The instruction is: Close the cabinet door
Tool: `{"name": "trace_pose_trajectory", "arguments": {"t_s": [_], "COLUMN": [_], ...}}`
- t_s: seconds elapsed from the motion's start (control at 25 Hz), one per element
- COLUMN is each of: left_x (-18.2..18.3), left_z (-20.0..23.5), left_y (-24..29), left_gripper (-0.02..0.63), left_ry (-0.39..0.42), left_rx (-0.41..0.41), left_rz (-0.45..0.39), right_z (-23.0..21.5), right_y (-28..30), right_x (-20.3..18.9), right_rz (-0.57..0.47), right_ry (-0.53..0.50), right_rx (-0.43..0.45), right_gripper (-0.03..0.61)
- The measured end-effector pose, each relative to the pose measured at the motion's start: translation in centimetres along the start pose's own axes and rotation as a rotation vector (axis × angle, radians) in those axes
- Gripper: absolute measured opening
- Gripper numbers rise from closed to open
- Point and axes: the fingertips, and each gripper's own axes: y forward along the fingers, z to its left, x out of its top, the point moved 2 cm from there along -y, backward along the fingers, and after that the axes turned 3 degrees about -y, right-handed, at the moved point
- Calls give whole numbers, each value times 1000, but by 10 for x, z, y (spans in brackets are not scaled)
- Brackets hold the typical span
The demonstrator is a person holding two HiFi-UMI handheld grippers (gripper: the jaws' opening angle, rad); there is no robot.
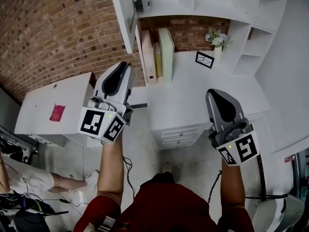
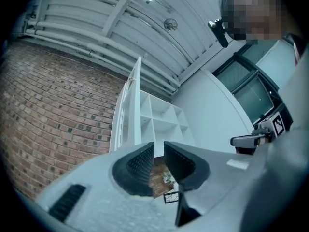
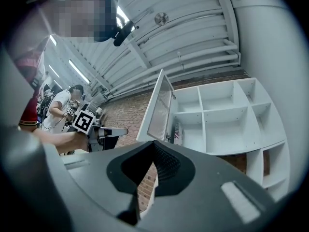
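The white cabinet door (image 1: pixel 126 13) stands open, hinged out from the upper shelf unit (image 1: pixel 217 1) above the counter. In the left gripper view the door (image 2: pixel 131 105) is seen edge-on ahead, to the left of the open shelves. My left gripper (image 1: pixel 124 65) is raised below the door and apart from it; its jaws (image 2: pixel 158 151) stand open by a narrow gap with nothing in it. My right gripper (image 1: pixel 210 93) is held over the counter front, further right. Its jaws (image 3: pixel 153 146) are shut and empty, and the door (image 3: pixel 159 108) lies ahead of them.
Upright books (image 1: pixel 159 57), a small framed card (image 1: pixel 204 59) and a flower vase (image 1: pixel 217 38) stand on the white counter (image 1: pixel 231 95) over drawers (image 1: pixel 178 135). A white table (image 1: pixel 43 105) with a red patch (image 1: pixel 57 113) is at left. A seated person's leg (image 1: pixel 63 181) and cables lie on the floor.
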Motion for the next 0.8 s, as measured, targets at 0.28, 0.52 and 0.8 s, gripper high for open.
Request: {"name": "trace_pose_trajectory", "arguments": {"t_s": [0.28,0.52,0.8], "left_x": [-11,-13,-16], "left_z": [35,48,48], "left_y": [35,52,61], "left_gripper": [131,132,107], "left_ry": [-1,4,-14], "left_rx": [-18,-68,-69], "left_rz": [6,-29,-69], "right_z": [-24,-42,-63], "right_y": [45,73,82], "right_x": [-26,-48,-65], "right_rz": [4,11,5], "right_ry": [10,0,1], "right_rx": [9,-5,-39], "right_gripper": [14,14,14]}}
